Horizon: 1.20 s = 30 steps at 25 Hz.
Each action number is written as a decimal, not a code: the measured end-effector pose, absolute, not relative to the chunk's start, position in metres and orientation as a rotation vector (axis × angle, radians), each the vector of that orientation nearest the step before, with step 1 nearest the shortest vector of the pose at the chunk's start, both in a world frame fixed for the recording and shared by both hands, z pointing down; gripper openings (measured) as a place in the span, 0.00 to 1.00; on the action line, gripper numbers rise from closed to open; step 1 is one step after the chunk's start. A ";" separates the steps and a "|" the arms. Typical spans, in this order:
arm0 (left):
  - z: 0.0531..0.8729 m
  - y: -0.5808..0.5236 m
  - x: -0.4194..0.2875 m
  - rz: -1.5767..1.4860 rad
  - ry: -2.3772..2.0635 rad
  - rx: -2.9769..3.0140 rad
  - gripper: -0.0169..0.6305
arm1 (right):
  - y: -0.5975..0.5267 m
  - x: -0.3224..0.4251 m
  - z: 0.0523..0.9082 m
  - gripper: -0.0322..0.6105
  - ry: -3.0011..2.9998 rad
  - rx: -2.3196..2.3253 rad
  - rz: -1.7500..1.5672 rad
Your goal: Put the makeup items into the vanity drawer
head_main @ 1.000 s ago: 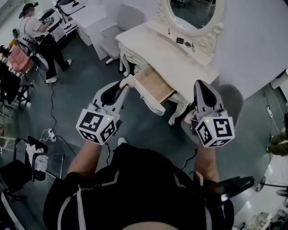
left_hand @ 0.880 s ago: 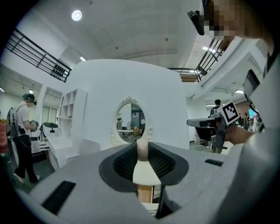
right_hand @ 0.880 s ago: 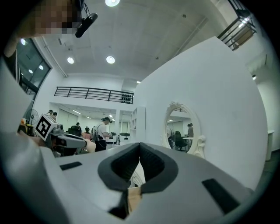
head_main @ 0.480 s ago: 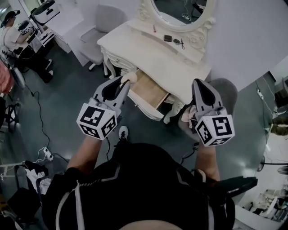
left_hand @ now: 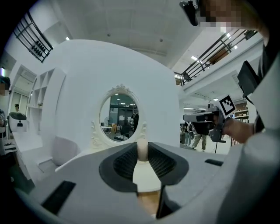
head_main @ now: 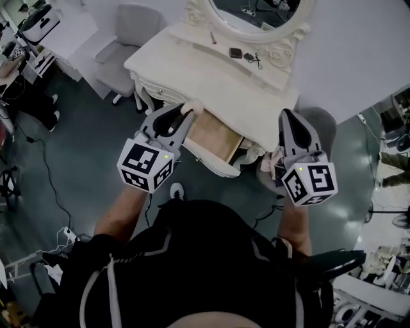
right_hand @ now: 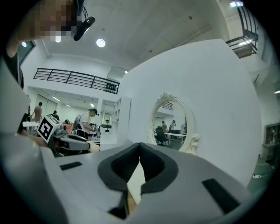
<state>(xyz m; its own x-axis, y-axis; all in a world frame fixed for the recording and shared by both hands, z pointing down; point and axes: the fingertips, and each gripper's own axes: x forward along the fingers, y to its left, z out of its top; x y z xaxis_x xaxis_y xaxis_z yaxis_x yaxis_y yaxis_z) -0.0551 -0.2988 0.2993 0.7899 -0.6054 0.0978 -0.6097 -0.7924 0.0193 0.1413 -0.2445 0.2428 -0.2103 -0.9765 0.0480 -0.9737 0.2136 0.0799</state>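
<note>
Holding small cream makeup item clamped btwn pads of left gripper, end poking past tips toward mirror; long axis hard to call. Hovering at front edge of surface, by back-left corner of open drawer; needs short shift right & toward body; right gripper jaws together, empty, off front-right corner

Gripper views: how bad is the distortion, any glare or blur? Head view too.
Left gripper view: heavy fisheye, black corners, oval white-framed mirror sharp. Right gripper view: same bend, round ceiling lamp blown out. Head view: dim, flat, cream vanity table readable.
</note>
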 end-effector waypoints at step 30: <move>0.538 -0.419 0.000 0.794 -0.482 2.911 0.15 | -0.319 0.159 0.313 0.06 -2.106 2.046 0.183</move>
<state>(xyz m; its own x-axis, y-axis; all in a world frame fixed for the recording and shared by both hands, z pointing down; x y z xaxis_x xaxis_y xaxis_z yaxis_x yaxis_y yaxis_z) -0.0004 -0.4188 0.5378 0.8154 -0.2774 0.5081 -0.3222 -0.9467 0.0003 0.1588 -0.3186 0.3132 -0.0225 -0.9735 0.2274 -0.9982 0.0346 0.0496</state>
